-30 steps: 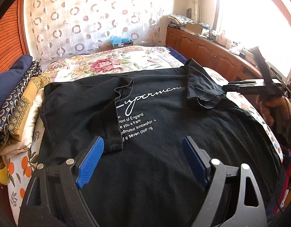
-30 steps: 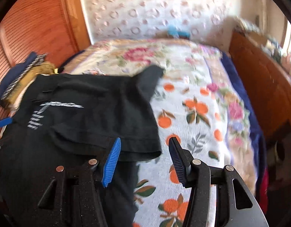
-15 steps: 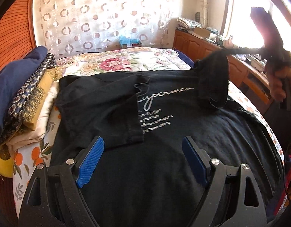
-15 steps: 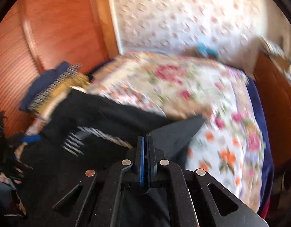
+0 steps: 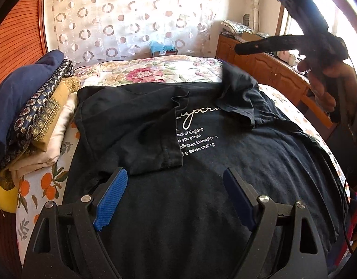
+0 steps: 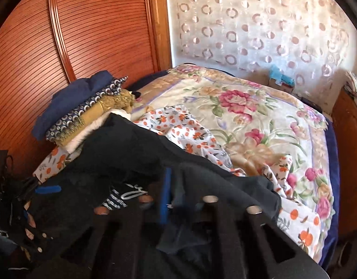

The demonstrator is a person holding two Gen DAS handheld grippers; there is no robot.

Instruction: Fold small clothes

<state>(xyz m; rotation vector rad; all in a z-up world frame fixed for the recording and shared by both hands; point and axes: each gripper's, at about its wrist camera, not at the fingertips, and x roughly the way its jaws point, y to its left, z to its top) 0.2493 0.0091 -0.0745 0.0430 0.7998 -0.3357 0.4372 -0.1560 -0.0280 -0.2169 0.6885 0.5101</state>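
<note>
Presently catalogued: one black T-shirt [image 5: 201, 197], white lettering uppermost, spread on the bed [image 5: 155, 69] over a floral cover, its long axis running from the near hem away toward the curtain [image 5: 132, 18]. Both sleeves lie folded in over the chest: the left one flat across the print's left edge, the right sleeve [image 5: 241, 100] rumpled and only partly laid down. Left gripper [image 5: 176, 197]: jaws wide apart, nothing between them, poised low over the lower body of the shirt, near the bottom edge of the folded left sleeve. Right gripper [image 5: 243, 47]: raised well above the shirt's right shoulder in the person's hand [image 5: 322, 86]; jaws opening; in the right wrist view dark cloth shows about its blue pad [image 6: 165, 195], but motion blur leaves it unclear whether any fabric is between the jaws. Stack of folded clothes [image 5: 34, 116]: beside the shirt's left edge, touching it. Judgement: the near hem lies closest to the left gripper, so a lengthwise fold away from the person would likely begin there, with the right gripper needing to descend first.
</note>
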